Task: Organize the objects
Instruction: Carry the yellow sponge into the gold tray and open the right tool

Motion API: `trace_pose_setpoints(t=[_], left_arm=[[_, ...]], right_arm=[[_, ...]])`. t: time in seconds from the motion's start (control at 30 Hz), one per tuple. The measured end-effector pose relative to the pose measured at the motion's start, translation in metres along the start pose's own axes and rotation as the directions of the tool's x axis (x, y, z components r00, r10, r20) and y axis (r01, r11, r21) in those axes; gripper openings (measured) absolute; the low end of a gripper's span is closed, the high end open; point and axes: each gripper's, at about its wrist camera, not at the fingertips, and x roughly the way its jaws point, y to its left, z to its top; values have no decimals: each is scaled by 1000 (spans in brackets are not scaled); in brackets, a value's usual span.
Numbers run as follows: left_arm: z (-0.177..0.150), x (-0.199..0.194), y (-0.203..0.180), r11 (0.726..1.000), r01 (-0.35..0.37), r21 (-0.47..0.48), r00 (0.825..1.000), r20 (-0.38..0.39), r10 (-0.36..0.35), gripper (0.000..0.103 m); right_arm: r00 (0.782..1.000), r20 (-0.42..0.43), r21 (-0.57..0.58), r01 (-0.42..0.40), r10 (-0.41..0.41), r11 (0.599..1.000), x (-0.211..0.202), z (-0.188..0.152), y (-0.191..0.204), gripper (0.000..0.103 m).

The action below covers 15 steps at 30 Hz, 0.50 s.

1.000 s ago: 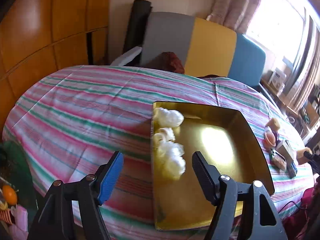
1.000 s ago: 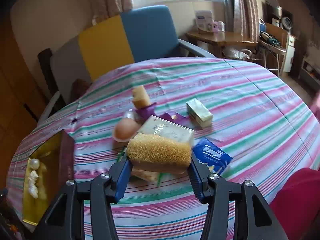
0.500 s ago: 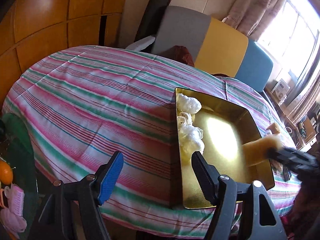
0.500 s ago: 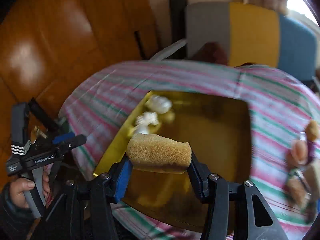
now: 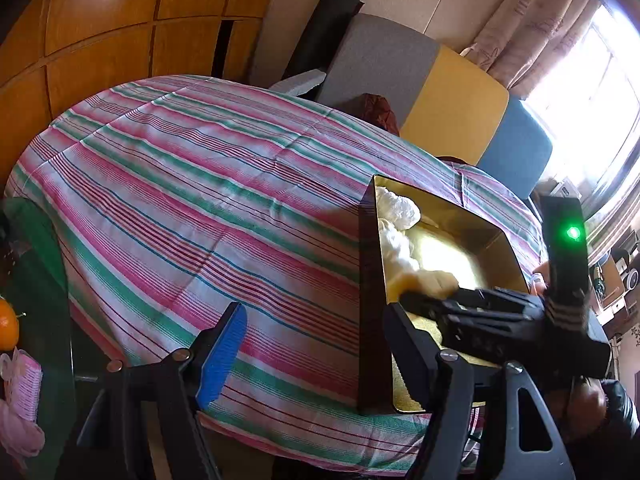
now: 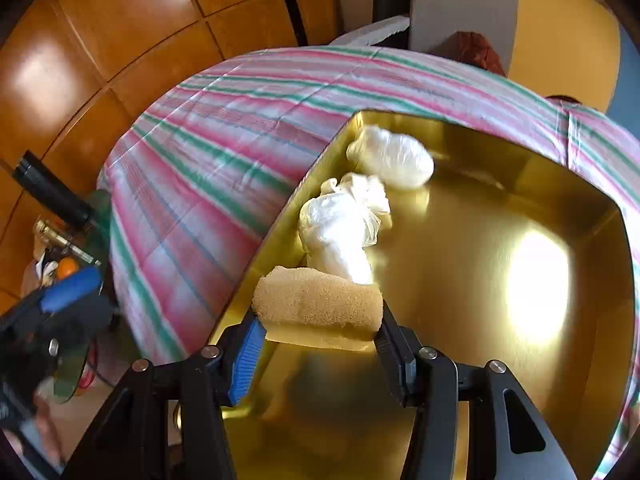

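Note:
My right gripper [image 6: 318, 344] is shut on a tan sponge [image 6: 316, 304] and holds it low over the near left part of the gold tray [image 6: 500, 264]. White plastic bundles [image 6: 340, 228] lie along the tray's left wall, just beyond the sponge. In the left wrist view my left gripper [image 5: 312, 344] is open and empty, above the striped tablecloth [image 5: 200, 200] left of the tray [image 5: 370, 300]. The right gripper [image 5: 500, 320] reaches into the tray from the right with the sponge [image 5: 424, 280].
A round table with a striped cloth [image 6: 224, 152] holds the tray. A grey, yellow and blue chair [image 5: 440, 96] stands behind it. Wooden panels [image 5: 120, 20] line the wall. An orange [image 5: 6, 328] and pink items lie low at the left.
My right gripper has carried the sponge from the pile at the table's right over into the gold tray and lowered it beside the white bundles. My left gripper has drifted left and back, still open.

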Motion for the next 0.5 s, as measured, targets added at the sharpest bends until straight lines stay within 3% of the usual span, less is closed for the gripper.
trace_pose_setpoints(t=[0.1, 0.17, 0.23, 0.3, 0.5], left_arm=[[-1, 1, 0, 1000, -3, -1, 1000, -1, 3, 71], [-1, 0, -1, 1000, -4, 0, 1000, -1, 4, 71], [-1, -1, -3, 1000, -8, 7, 1000, 4, 8, 71], [-1, -3, -5, 1000, -13, 13, 1000, 11, 13, 71], [0, -11, -14, 998, -29, 47, 999, 36, 27, 71]], right_arm=[[1000, 20, -10, 18, -18, 1000, 3, 4, 3, 56], [1000, 26, -7, -11, 11, 1000, -2, 4, 2, 61], [999, 37, -6, -31, 31, 999, -7, 3, 2, 82], [998, 57, -14, -33, 33, 999, -13, 1, 3, 88], [993, 117, -14, -9, 11, 1000, -42, -8, 0, 91]])
